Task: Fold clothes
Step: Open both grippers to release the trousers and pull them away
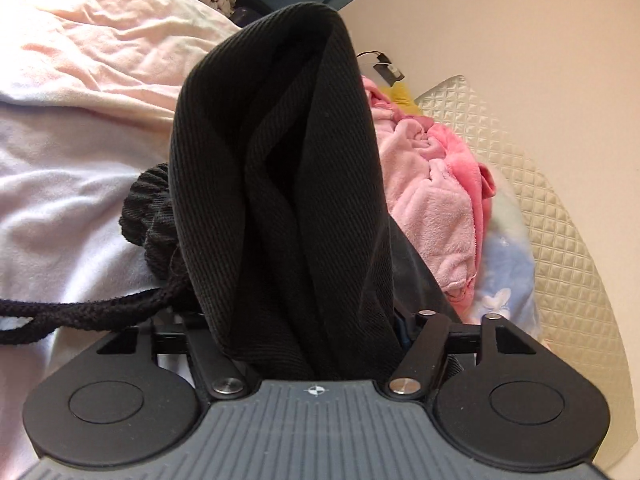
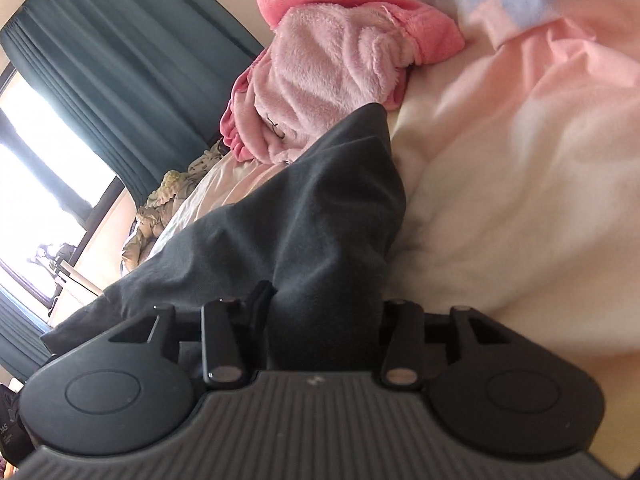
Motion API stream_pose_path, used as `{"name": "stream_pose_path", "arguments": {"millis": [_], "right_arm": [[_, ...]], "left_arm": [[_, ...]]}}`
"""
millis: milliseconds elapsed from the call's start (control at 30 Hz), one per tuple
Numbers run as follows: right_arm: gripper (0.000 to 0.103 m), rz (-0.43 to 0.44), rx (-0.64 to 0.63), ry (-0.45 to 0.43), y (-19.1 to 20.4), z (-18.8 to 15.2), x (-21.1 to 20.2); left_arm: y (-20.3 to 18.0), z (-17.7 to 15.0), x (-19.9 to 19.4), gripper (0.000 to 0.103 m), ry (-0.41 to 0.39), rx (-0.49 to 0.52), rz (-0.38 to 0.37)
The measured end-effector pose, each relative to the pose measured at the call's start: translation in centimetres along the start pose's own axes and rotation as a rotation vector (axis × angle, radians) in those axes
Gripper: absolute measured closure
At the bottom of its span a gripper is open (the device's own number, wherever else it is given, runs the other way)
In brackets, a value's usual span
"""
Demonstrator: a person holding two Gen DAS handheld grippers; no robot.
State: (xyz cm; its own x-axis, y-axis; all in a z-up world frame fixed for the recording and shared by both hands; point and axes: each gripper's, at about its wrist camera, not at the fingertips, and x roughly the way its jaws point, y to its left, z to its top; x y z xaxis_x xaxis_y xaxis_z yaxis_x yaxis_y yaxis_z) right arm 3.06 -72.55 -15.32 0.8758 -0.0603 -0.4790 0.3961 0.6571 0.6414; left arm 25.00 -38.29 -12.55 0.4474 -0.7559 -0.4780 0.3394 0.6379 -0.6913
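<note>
A black ribbed garment (image 1: 280, 160) stands bunched straight in front of the left wrist camera, tented over my left gripper (image 1: 316, 248) and hiding both fingers. The gripper's linkage arms are splayed wide. The garment's gathered waistband (image 1: 148, 216) and its black drawstring (image 1: 80, 308) hang out to the left onto the bedsheet. In the right wrist view the same dark cloth (image 2: 320, 208) runs up from between the jaws of my right gripper (image 2: 326, 280) and lies across the bed to the left. It covers the right fingers, so their grip is hidden.
A pale pink and white bedsheet (image 1: 80, 100) (image 2: 520, 180) lies under everything. A fluffy pink garment (image 1: 432, 200) (image 2: 332, 72) is heaped just beyond the dark cloth. A blue patterned pillow (image 1: 504, 272) and a cream quilted headboard (image 1: 540, 184) stand right; a teal curtain (image 2: 120, 80) and a window stand left.
</note>
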Motion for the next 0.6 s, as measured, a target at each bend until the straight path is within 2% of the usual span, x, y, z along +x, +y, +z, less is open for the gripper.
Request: {"name": "stream_pose_path", "arguments": {"millis": [33, 67, 167, 200, 233, 300, 500, 600], "right_arm": [[0.04, -0.022, -0.01, 0.003, 0.5, 0.4, -0.4], [0.036, -0.044, -0.021, 0.004, 0.9, 0.7, -0.9], [0.034, -0.114, -0.077, 0.002, 2.7, 1.6, -3.3], [0.034, -0.139, -0.102, 0.0, 3.2, 2.1, -4.2], [0.034, -0.145, -0.119, -0.001, 3.7, 2.6, -5.0], [0.034, -0.149, -0.143, -0.014, 4.9, 3.5, -6.9], [0.034, -0.083, -0.236, -0.068, 11.5, 4.4, -12.9], [0.034, -0.026, -0.295, -0.095, 16.1, 4.6, -15.8]], "left_arm": [[-0.3, 0.1, -0.9, 0.005, -0.014, 0.017, 0.029], [-0.7, 0.3, -2.1, 0.004, -0.035, 0.048, 0.05], [-1.4, 2.0, -4.8, 0.004, -0.064, 0.128, 0.094], [-2.2, 1.8, -6.4, 0.004, -0.078, 0.147, 0.103], [-4.2, 0.5, -9.8, 0.004, -0.096, 0.169, 0.107], [-5.5, 0.5, -12.9, 0.003, -0.127, 0.213, 0.118], [-9.1, 1.3, -22.9, 0.001, -0.231, 0.356, 0.158], [-9.5, 1.7, -27.5, 0.0, -0.274, 0.416, 0.191]]}}
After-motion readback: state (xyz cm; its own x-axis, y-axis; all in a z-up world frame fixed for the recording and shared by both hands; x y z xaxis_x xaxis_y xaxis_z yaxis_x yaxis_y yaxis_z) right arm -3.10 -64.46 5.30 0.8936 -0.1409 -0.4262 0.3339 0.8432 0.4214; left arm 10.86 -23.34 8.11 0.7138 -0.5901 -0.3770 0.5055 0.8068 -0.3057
